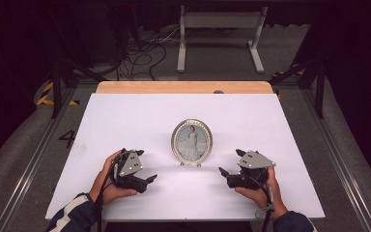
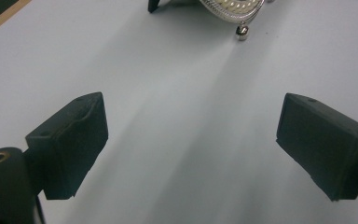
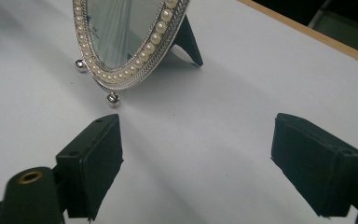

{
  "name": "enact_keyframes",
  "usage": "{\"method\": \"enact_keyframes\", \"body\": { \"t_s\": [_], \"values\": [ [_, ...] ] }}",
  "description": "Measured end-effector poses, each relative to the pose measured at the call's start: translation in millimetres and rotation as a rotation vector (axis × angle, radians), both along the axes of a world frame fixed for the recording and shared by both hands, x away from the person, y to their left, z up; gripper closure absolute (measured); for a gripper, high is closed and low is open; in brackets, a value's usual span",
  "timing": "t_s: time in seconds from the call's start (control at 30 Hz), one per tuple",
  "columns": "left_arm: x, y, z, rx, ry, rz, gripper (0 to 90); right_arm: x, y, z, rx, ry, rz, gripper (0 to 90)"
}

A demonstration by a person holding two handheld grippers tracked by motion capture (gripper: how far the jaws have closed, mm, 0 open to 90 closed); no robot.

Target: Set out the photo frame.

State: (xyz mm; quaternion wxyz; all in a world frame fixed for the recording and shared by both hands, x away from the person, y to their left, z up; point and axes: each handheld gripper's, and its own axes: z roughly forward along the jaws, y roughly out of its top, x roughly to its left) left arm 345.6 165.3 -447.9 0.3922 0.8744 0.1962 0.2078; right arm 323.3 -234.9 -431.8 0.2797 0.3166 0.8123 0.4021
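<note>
Left tongs [image 1: 150, 179] and right tongs [image 1: 222, 172] both spread wide, empty, held low near the tabletop's [image 1: 125, 121] near edge, pointing inward. Between them, upright at mid-tabletop: oval pearl-rimmed picture frame [image 1: 192, 141], apart from both tongs, propped on a rear stand.

A white table top [image 1: 125, 125] is carrying the scene, with a strip of bare light wood [image 1: 183, 87] showing along its far edge. An oval picture frame [image 1: 192, 141] with a pearl-beaded silver rim is standing upright near the middle, resting on two small ball feet [image 3: 113, 99] at the front and leaning back on a dark easel prop [image 3: 187, 41] behind it.
</note>
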Motion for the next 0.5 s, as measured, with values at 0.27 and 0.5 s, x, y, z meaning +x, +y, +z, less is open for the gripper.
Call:
{"method": "enact_keyframes", "body": {
  "t_s": [0.27,0.5],
  "values": [
    [-9.6,27.4,-2.0,-0.006,0.006,0.044,7.2,-7.1,-14.8,-2.3,0.000,-0.013,-0.040,16.5],
    [-16.2,56.1,-3.8,-0.017,0.007,0.093,7.2,-12.5,-28.5,-2.2,-0.001,-0.022,-0.081,16.6]
  ]
}}
